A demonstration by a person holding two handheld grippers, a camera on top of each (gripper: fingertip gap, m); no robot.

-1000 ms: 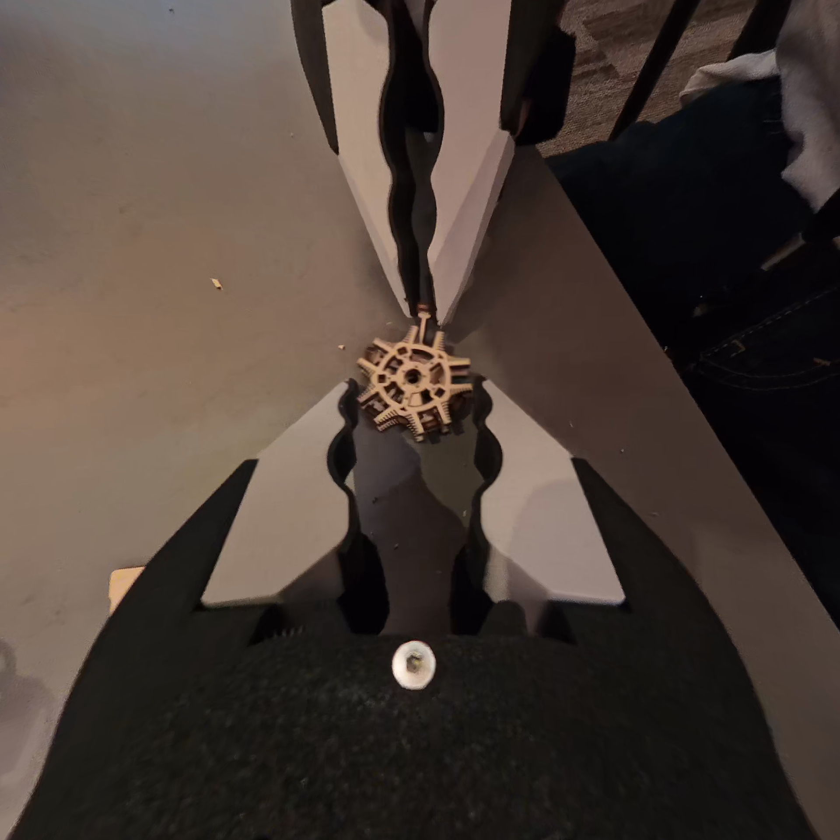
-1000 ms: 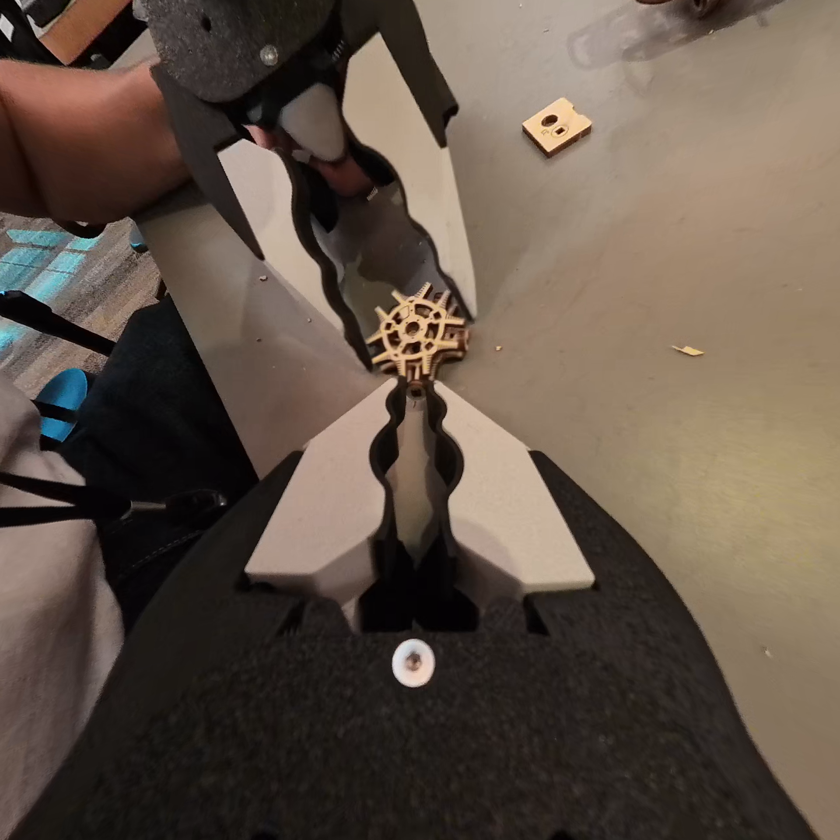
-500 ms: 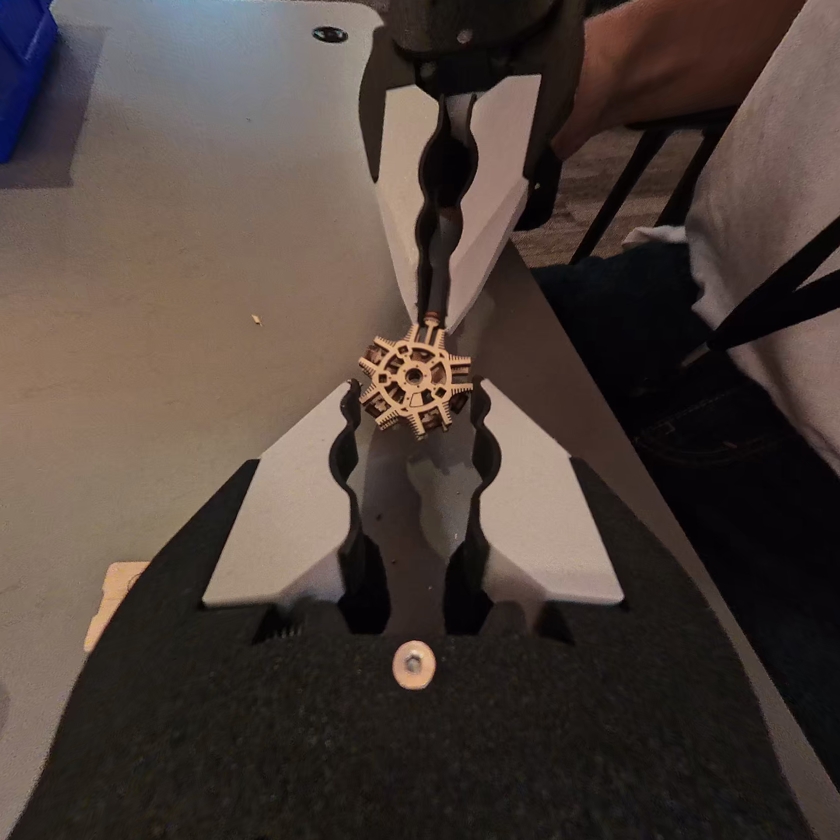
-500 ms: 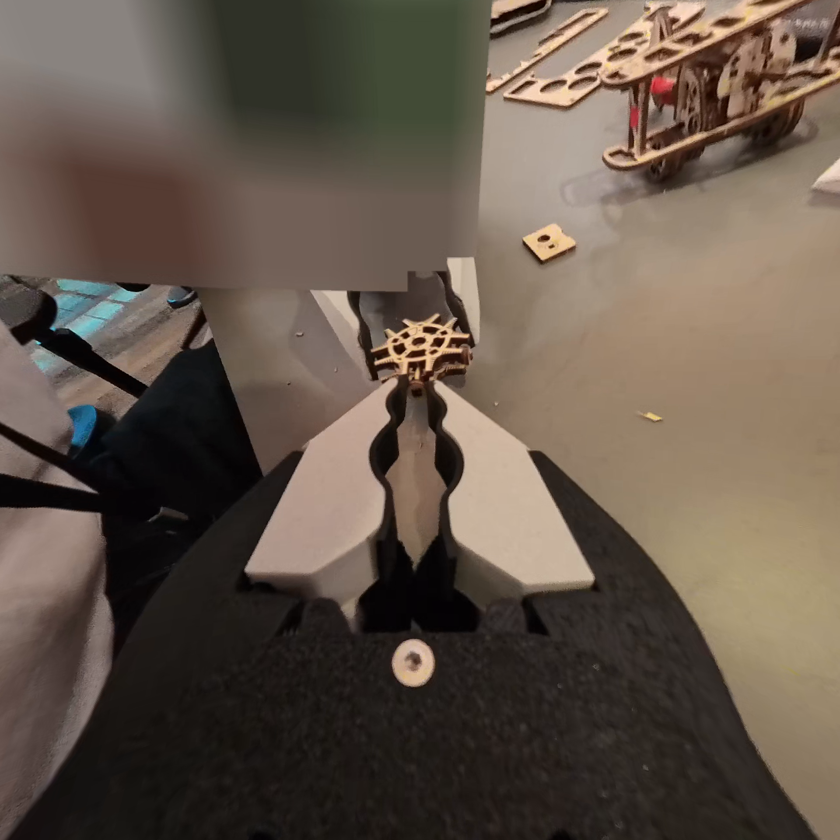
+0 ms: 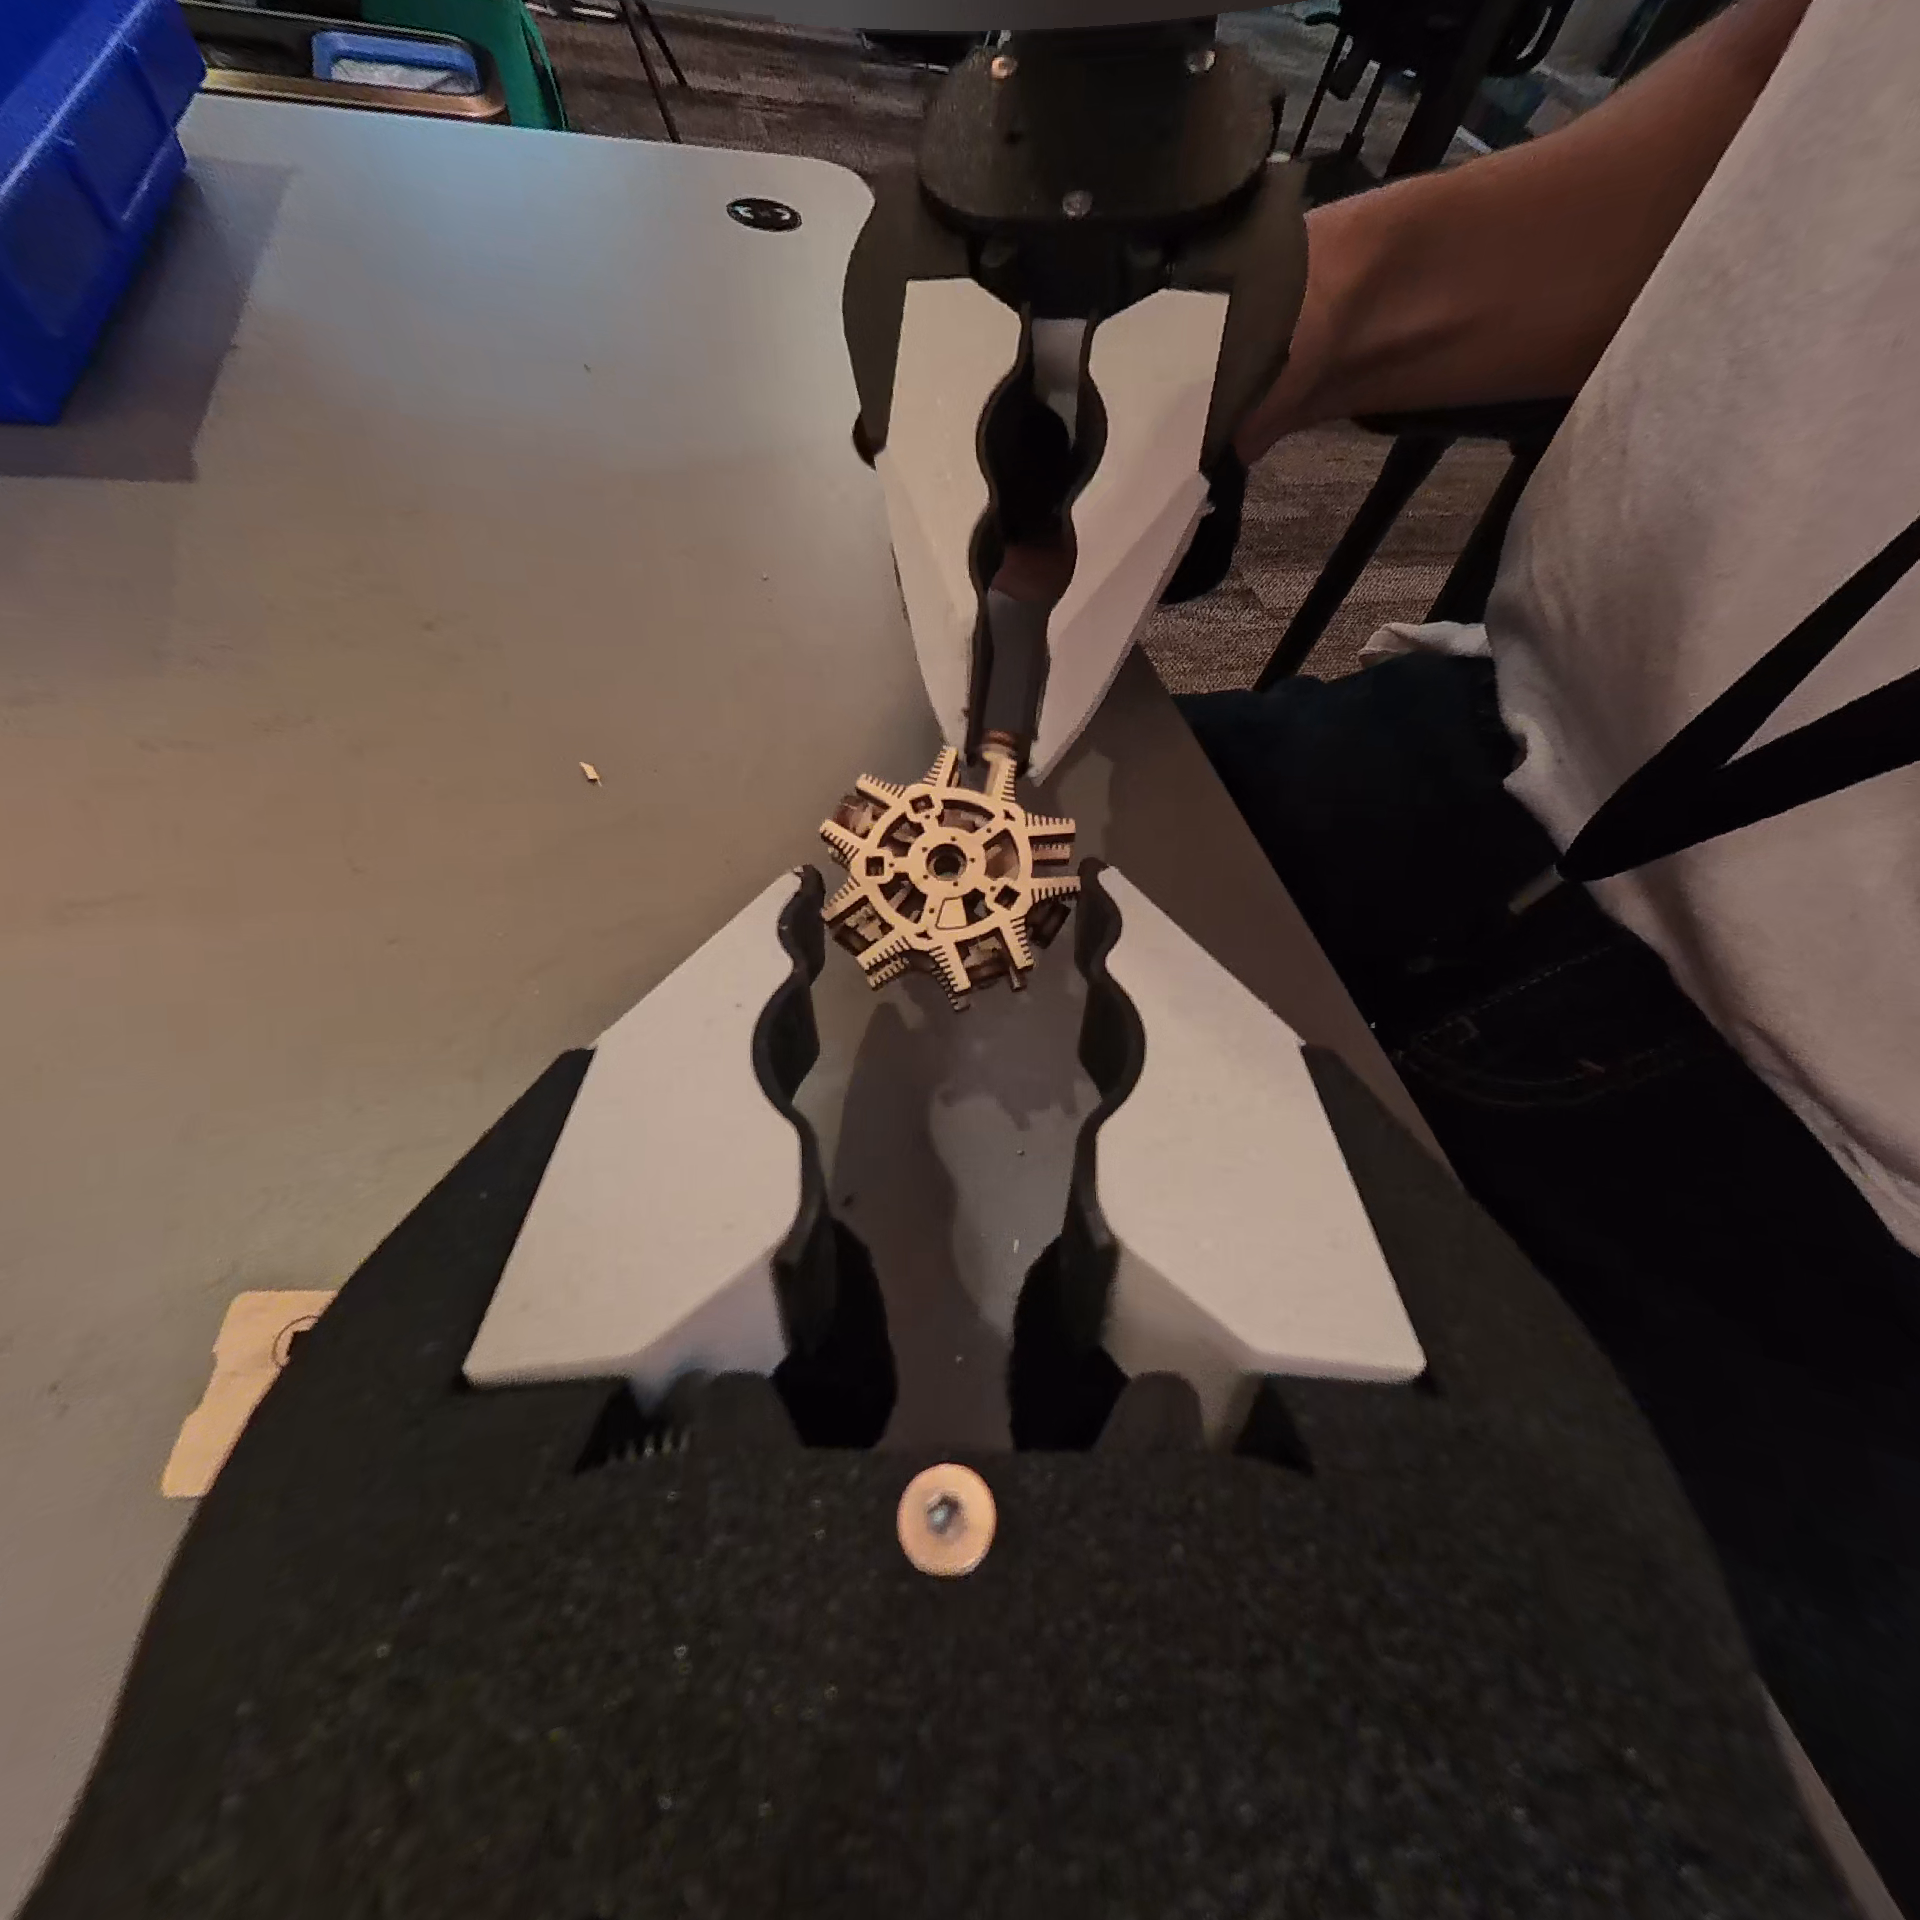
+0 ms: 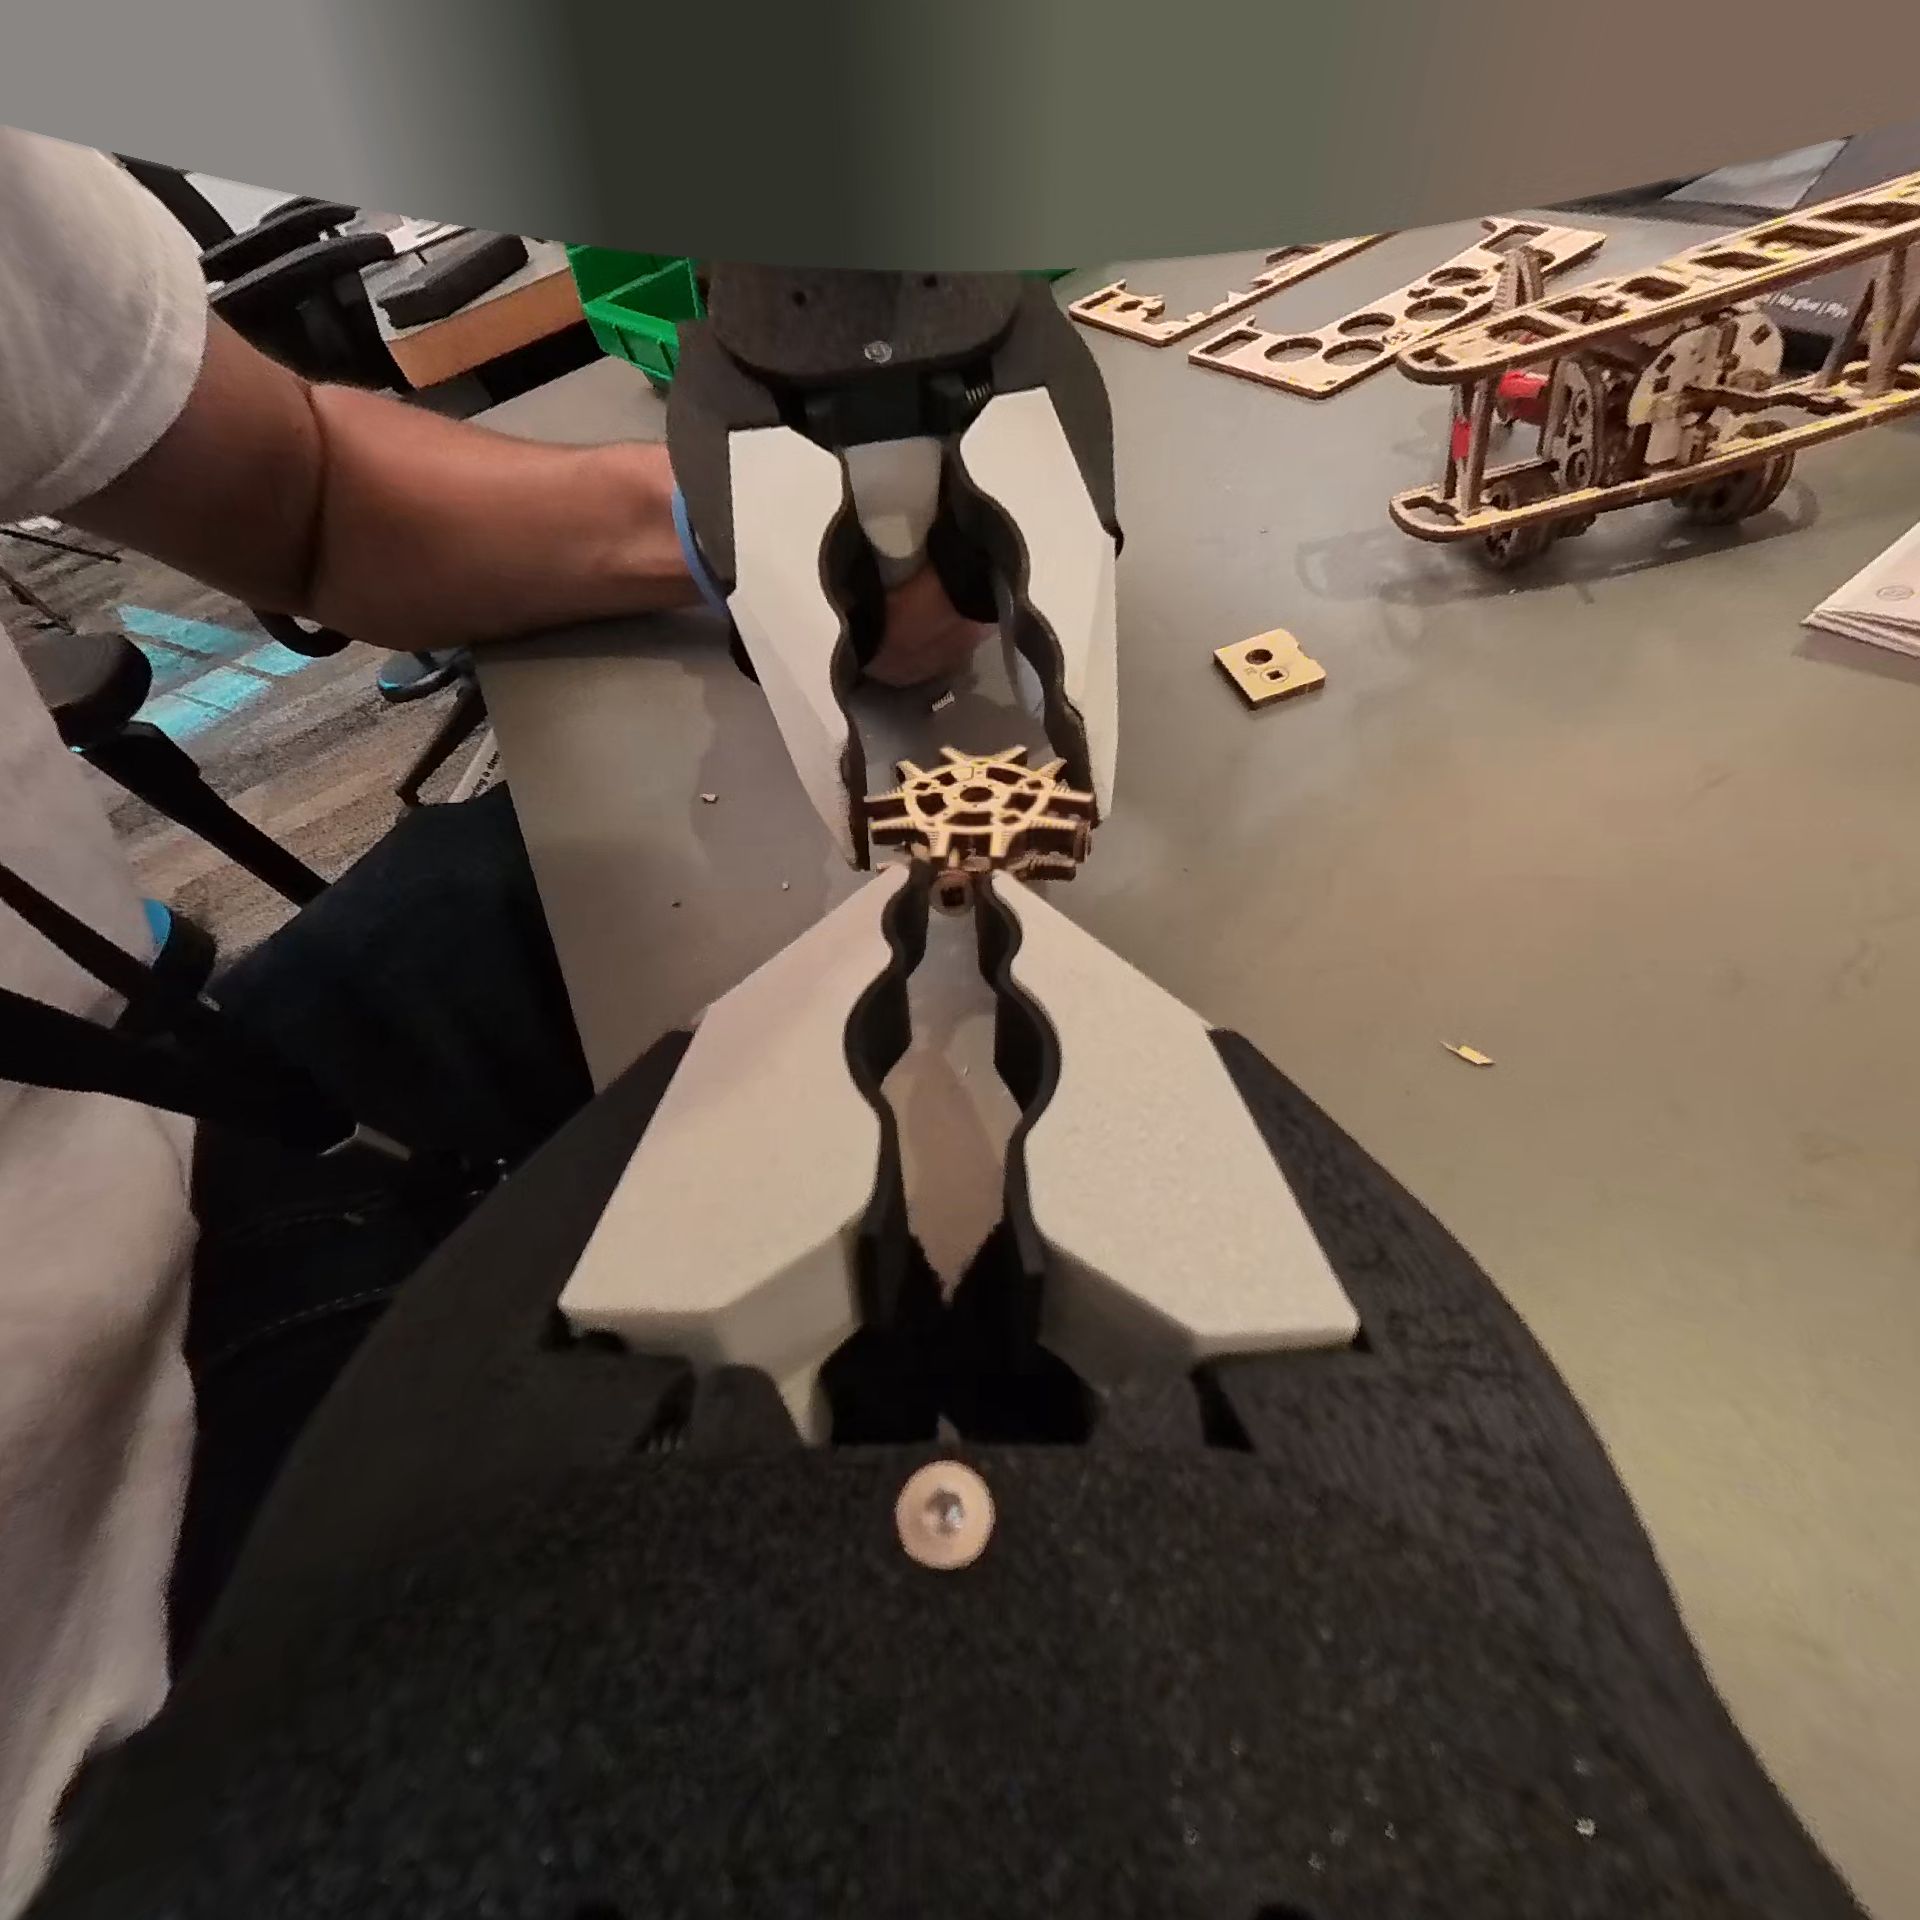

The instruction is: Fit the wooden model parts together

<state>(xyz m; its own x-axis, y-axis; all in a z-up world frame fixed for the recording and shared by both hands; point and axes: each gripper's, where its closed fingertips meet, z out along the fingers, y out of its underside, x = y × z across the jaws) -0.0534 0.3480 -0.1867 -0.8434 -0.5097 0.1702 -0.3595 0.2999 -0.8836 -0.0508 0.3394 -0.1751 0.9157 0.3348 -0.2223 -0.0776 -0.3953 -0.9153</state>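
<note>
- Between my two tongs, held up clear of the surface (image 5: 436,644), sits the wooden radial part (image 5: 951,878), a toothed, wheel-like piece.
- My left tongs (image 5: 945,883) stand about half open, pressed against the part's left and right sides and carrying it.
- My right tongs (image 6: 951,883) are nearly closed, pinching a small wooden peg (image 6: 954,891) whose tip touches the rim of the radial part on its near side in the right wrist view.
- Over the last second both tongs have kept their hold while the whole pair rose and tipped, so far more of the room shows now. I judge the peg is still being seated in its rim socket, not yet pressed home.
- Farther out on the grey surface lie a small square wooden plate (image 6: 1270,668), flat cut-out sheets (image 6: 1340,312) and a wooden biplane model (image 6: 1652,364) at the far right.
- A blue bin (image 5: 83,208) stands far left, a green bin (image 6: 639,312) is beyond the edge, and office chairs and patterned carpet lie beyond.
</note>
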